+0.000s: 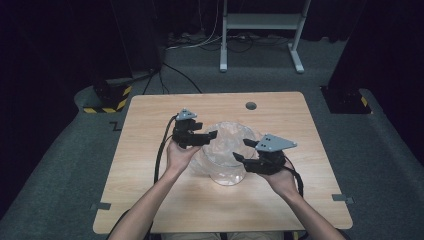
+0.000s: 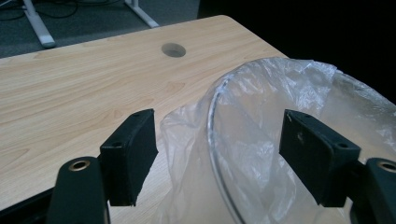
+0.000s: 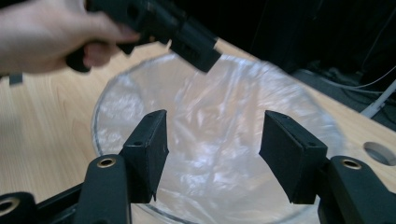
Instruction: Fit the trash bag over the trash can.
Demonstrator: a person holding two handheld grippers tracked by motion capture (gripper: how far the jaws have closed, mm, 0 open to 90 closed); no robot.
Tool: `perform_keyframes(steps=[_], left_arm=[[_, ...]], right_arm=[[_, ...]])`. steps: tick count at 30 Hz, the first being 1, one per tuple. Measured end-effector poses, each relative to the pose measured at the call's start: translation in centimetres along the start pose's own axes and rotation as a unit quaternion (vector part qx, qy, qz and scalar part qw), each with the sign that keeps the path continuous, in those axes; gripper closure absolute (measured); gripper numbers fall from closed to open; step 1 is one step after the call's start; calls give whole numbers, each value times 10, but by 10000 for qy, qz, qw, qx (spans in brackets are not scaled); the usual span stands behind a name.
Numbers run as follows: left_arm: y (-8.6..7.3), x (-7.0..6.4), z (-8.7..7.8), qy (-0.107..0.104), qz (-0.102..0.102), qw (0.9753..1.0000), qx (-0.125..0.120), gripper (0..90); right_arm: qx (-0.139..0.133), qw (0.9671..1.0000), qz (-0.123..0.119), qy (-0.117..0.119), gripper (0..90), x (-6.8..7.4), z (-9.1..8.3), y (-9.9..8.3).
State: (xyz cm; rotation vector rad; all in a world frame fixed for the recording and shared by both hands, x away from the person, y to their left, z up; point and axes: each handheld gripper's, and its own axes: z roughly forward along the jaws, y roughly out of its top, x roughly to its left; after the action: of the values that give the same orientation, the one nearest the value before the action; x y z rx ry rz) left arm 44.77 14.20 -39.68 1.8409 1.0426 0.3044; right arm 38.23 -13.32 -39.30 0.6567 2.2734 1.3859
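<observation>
A clear glass bowl (image 1: pixel 226 155) lined with a thin transparent plastic bag (image 1: pixel 230 137) stands at the middle of the wooden table (image 1: pixel 150 115). My left gripper (image 1: pixel 212 136) is open at the bowl's left rim. Its jaws straddle the rim (image 2: pixel 214 135) and the bag's loose edge (image 2: pixel 187 135) without closing. My right gripper (image 1: pixel 242 150) is open at the bowl's right side, jaws over the rim. In the right gripper view its jaws frame the bag-lined bowl (image 3: pixel 205 116), with my other hand (image 3: pixel 46 37) and its gripper beyond.
A round cable hole (image 1: pixel 251 106) sits near the table's far edge. A white metal stand (image 1: pixel 260 30) and cables lie on the grey floor beyond the table. Bare tabletop surrounds the bowl on all sides.
</observation>
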Motion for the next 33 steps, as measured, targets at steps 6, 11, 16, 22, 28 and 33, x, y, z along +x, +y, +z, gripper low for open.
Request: perform_keyframes(steps=[6,11,16,22,28,33], left_arm=[[-8,3,-12,63,-52,10000,48,277],[-15,8,-25,83,-220,9997,-21,281],[-19,6,-30,66,-222,9997,0,282],[-26,5,-37,74,-183,9998,43,281],[-31,1,-47,13,-198,9998,-10,275],[-34,-3,-55,41,-143,9999,-12,278]], right_arm=[[259,9974,-174,653,417,5,18,7],[319,9936,-580,913,428,15,25,15],[273,9952,-306,887,425,0,27,18],[573,9945,150,867,428,-27,38,19],[880,9931,277,721,429,-42,52,25],[1043,9918,502,540,439,-56,65,22]])
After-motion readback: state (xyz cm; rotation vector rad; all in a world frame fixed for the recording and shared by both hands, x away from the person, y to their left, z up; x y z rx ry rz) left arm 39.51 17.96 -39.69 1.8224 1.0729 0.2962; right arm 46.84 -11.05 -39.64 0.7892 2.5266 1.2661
